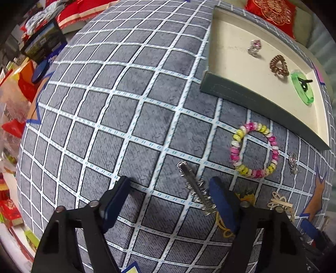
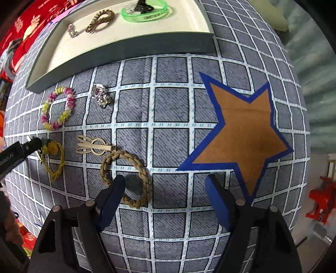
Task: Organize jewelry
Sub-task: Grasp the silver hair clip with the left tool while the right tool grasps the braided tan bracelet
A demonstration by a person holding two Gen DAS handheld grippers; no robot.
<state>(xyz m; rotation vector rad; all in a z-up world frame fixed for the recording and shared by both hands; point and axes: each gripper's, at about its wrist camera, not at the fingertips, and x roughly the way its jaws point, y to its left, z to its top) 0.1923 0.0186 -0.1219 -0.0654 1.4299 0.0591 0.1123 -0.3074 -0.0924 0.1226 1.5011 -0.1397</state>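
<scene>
My left gripper (image 1: 170, 201) is spread wide, a silver spiked hair clip (image 1: 196, 189) at lower centre beside its right finger. My right gripper (image 2: 164, 196) gapes empty beside the braided tan rope bracelet (image 2: 128, 178). The grey-walled cream tray (image 2: 117, 50) sits at upper left.

The tray (image 2: 117, 49) sits behind the bead bracelet (image 2: 57, 108). The braided ring (image 2: 126, 178) lies left of the star (image 2: 241, 134).

Grey grid-patterned cloth (image 2: 168, 117) with an orange star (image 2: 241, 134) — red cushions (image 1: 271, 12) beyond its edge.
</scene>
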